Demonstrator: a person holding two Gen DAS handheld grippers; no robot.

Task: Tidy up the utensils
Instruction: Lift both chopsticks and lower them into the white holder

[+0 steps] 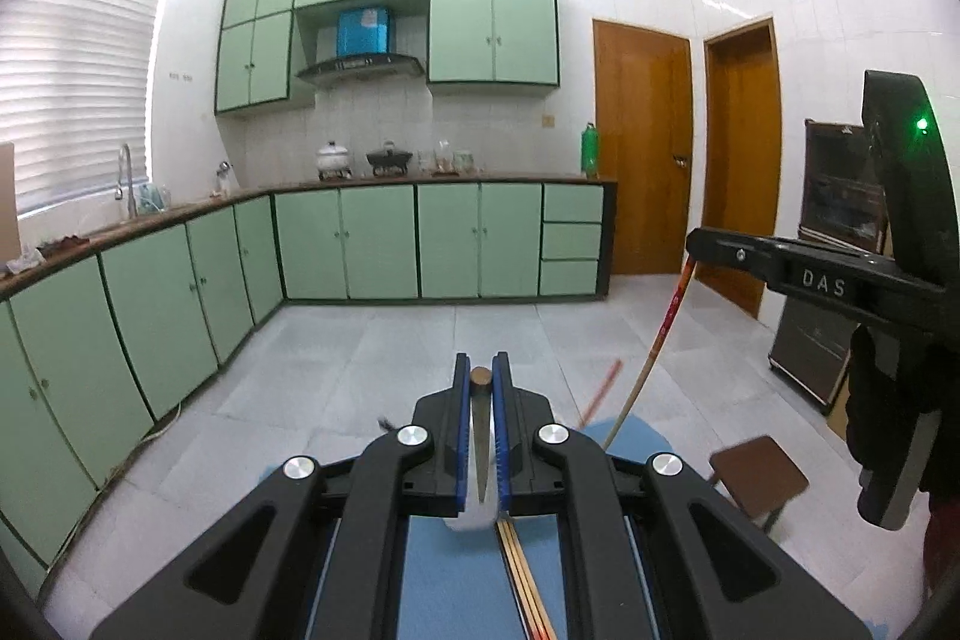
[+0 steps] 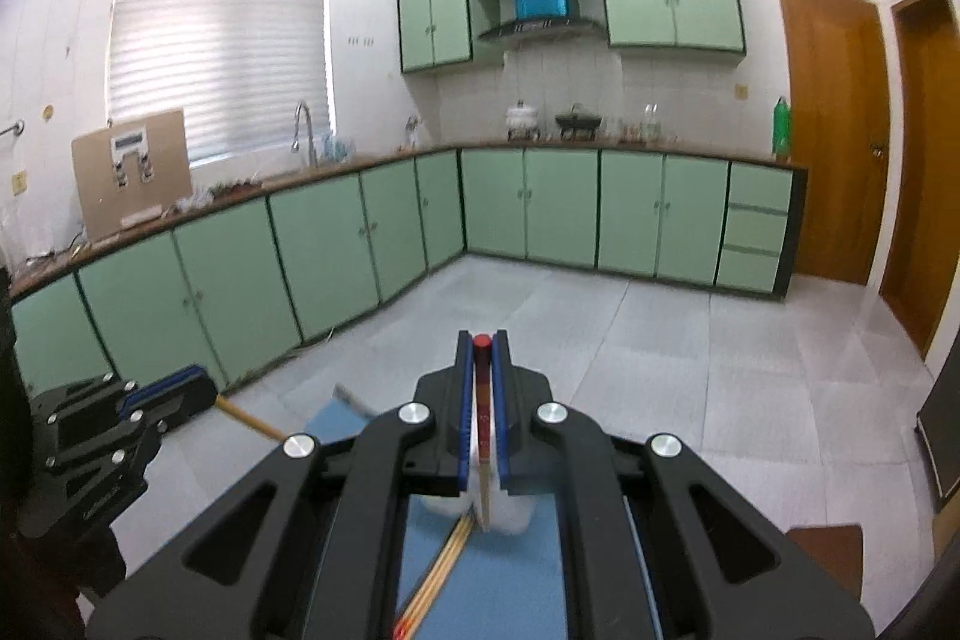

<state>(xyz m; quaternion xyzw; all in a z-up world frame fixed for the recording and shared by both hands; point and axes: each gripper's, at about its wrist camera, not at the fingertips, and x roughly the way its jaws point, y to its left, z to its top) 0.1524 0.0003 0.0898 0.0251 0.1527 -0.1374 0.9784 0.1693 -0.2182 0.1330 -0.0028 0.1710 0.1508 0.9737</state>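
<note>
Our left claw (image 1: 482,382) is clamped on a brown-tipped chopstick (image 1: 480,445), which hangs down between the blue pads (image 1: 459,436). Our right claw (image 2: 482,347) is closed on a red-ended chopstick (image 2: 482,400), seen from the left wrist as a long slanted stick. Both are held above the blue desk (image 1: 456,580), where more chopsticks (image 1: 522,574) lie beside a white container (image 1: 471,517) that we cannot make out clearly. Green kitchen cabinets (image 1: 384,241) stand behind

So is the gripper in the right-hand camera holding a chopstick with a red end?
Yes: the right gripper is shut on a chopstick whose red tip pokes out between its blue pads.
</note>
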